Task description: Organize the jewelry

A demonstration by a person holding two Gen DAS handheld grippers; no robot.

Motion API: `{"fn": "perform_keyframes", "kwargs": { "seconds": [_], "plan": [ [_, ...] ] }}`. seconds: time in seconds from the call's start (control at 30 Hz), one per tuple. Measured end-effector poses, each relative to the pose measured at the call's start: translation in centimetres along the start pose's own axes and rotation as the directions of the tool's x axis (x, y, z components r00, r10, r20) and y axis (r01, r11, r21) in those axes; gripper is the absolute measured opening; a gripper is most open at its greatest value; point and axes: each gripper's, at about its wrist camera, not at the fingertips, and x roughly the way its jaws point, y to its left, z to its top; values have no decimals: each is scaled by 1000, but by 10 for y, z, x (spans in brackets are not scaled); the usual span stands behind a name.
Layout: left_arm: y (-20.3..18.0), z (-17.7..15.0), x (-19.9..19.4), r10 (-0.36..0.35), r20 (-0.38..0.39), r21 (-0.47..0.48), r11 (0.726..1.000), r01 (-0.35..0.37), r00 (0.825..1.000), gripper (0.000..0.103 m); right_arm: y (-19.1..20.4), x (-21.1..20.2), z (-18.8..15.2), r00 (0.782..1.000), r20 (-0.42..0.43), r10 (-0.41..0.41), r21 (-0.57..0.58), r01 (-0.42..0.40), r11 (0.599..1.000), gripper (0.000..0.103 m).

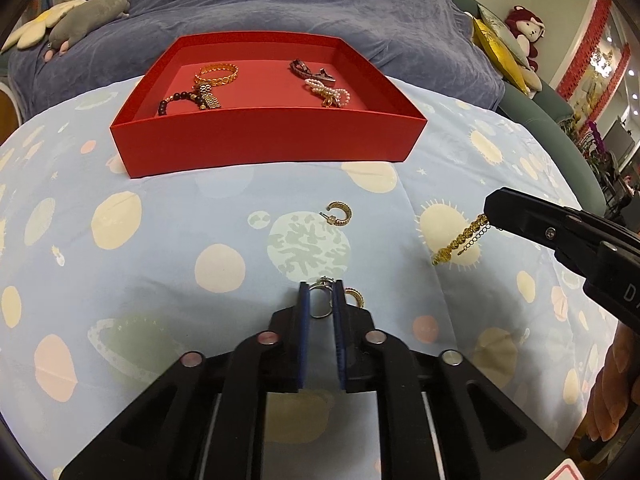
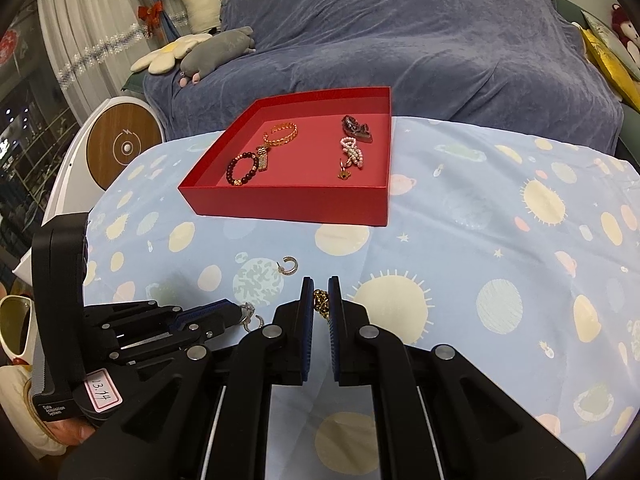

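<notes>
Left wrist view: the left gripper (image 1: 320, 292) has its jaws closed around a silver ring (image 1: 321, 300) low over the cloth (image 1: 160, 240), with a gold earring (image 1: 355, 297) just right of it and another hoop (image 1: 340, 213) farther off. The red box (image 1: 264, 136) lies far beyond. Lift straight up so the neighbouring earring is not dragged along. At right, the right gripper (image 1: 490, 216) pinches one end of a gold chain (image 1: 460, 240); the rest hangs down.

Right wrist view: the chain (image 2: 321, 304) sits clamped between the right jaws. Raise it until the tail clears the box (image 2: 288, 204) wall, then release over bare floor, apart from the bracelets (image 2: 264, 152).
</notes>
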Motion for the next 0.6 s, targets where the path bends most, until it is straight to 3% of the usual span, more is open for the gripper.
{"fn": "perform_keyframes", "kwargs": {
  "seconds": [0.03, 0.37, 0.6],
  "plan": [
    [0, 0, 0, 3, 5, 3, 1000, -3, 1000, 22, 0, 0, 0, 1000, -1, 1, -1, -1, 1000, 6],
    [-8, 0, 9, 45, 40, 72, 996, -48, 998, 23, 1, 2, -3, 1000, -7, 5, -1, -5, 1000, 6],
    [-11, -5, 7, 37, 43, 95, 995, -41, 998, 16, 1, 2, -2, 1000, -5, 6, 9, -6, 1000, 6]
  ]
}}
